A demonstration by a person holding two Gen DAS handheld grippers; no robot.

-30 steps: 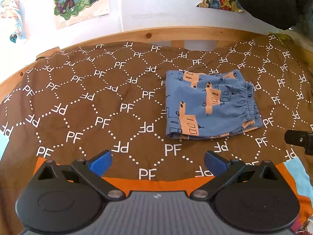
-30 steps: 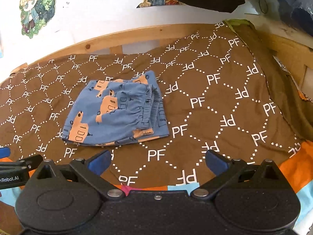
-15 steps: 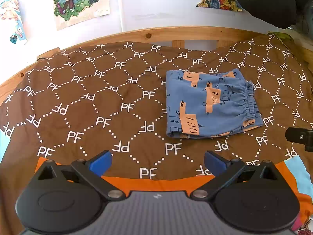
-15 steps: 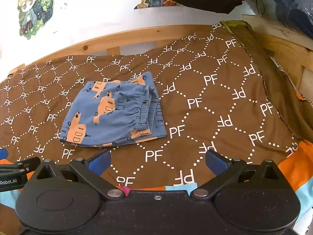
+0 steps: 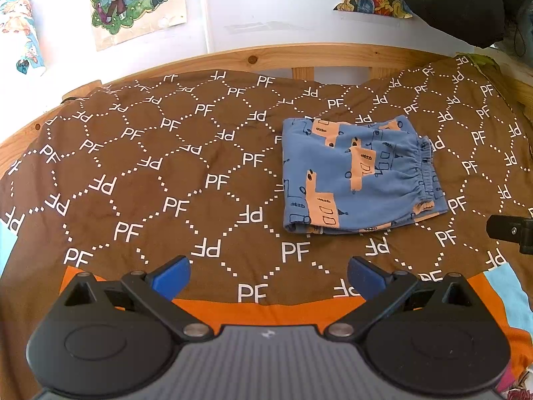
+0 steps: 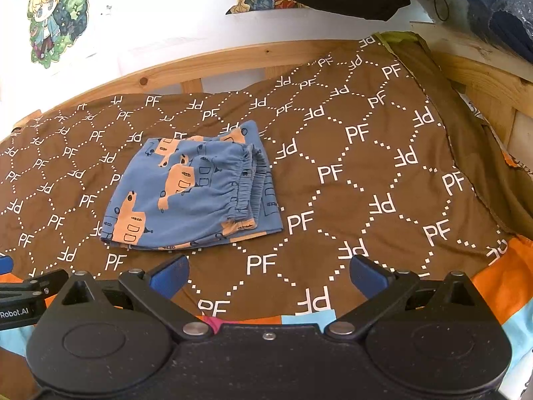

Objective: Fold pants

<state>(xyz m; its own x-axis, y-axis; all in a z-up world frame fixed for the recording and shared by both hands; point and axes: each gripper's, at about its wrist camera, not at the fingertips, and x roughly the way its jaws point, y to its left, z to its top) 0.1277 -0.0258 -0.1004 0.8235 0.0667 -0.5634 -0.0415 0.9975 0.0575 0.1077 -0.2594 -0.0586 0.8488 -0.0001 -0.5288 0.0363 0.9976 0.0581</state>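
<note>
Left wrist view: pants (image 5: 359,176), blue with orange print, folded into a compact rectangle on brown blanket (image 5: 166,173), nearer its far edge than its near one and right of centre. Elastic waistband at the right end, layers stacked, lower layer peeking out beneath. Left gripper (image 5: 268,275) held over the blanket's near edge, jaws spread wide, nothing between blue pads (image 5: 171,278), well apart from the pants. Part of the other tool visible at the right border. Right wrist view: same pants (image 6: 190,193) left of centre, waistband toward the blanket's middle. Right gripper (image 6: 268,275) also over the near edge, jaws spread, empty, short of the pants. Wooden frame (image 6: 233,60) behind the blanket's far edge, posters (image 5: 136,0) on white wall above, orange sheet (image 5: 260,311) under the near edge.
</note>
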